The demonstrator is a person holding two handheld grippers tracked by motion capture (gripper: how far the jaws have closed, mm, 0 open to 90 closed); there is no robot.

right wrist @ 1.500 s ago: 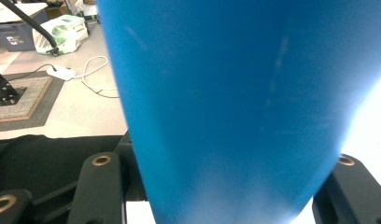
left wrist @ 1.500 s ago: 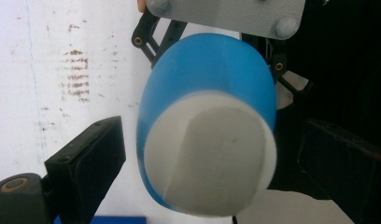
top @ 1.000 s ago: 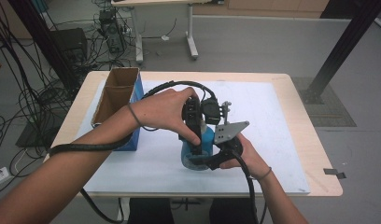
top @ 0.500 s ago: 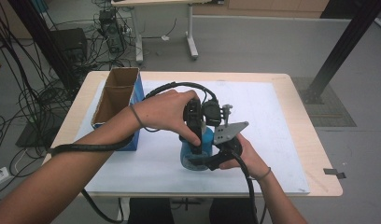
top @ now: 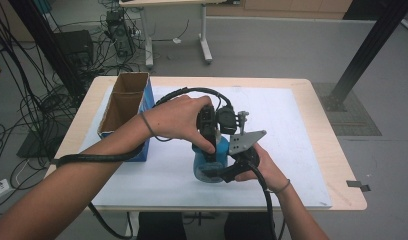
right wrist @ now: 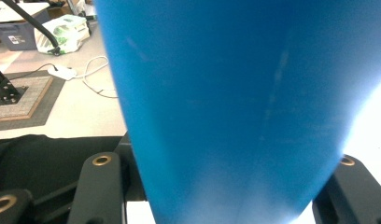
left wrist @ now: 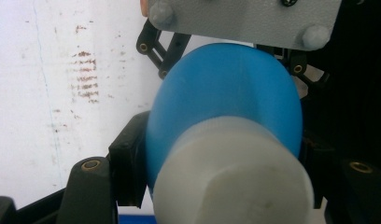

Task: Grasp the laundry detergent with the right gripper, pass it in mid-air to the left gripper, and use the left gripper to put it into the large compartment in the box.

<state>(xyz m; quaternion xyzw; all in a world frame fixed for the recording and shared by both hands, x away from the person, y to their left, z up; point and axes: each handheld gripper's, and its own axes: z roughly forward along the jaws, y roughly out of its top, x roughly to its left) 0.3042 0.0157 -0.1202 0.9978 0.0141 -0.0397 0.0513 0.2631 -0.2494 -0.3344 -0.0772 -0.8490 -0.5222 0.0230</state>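
Note:
A blue bottle (top: 210, 161) with a white cap (left wrist: 235, 172) stands on the white mat (top: 292, 130). My left gripper (top: 208, 149) comes down from above. Its jaws have just been closing and now sit against the white cap on both sides, as the left gripper view (left wrist: 221, 163) shows. My right gripper (top: 218, 173) reaches in level from the near right and is shut on the bottle's blue body (right wrist: 235, 102), with a jaw on either side (right wrist: 221, 186). Its grey plate (left wrist: 244, 18) lies beyond the bottle.
An open cardboard box (top: 124, 107) with blue sides stands at the mat's left edge. The left gripper's black cable (top: 192, 92) loops over the mat behind the hands. The wooden table's right edge (top: 342, 150) lies beyond the mat.
Both hands and the bottle stay where they were; no shift shows in the high view.

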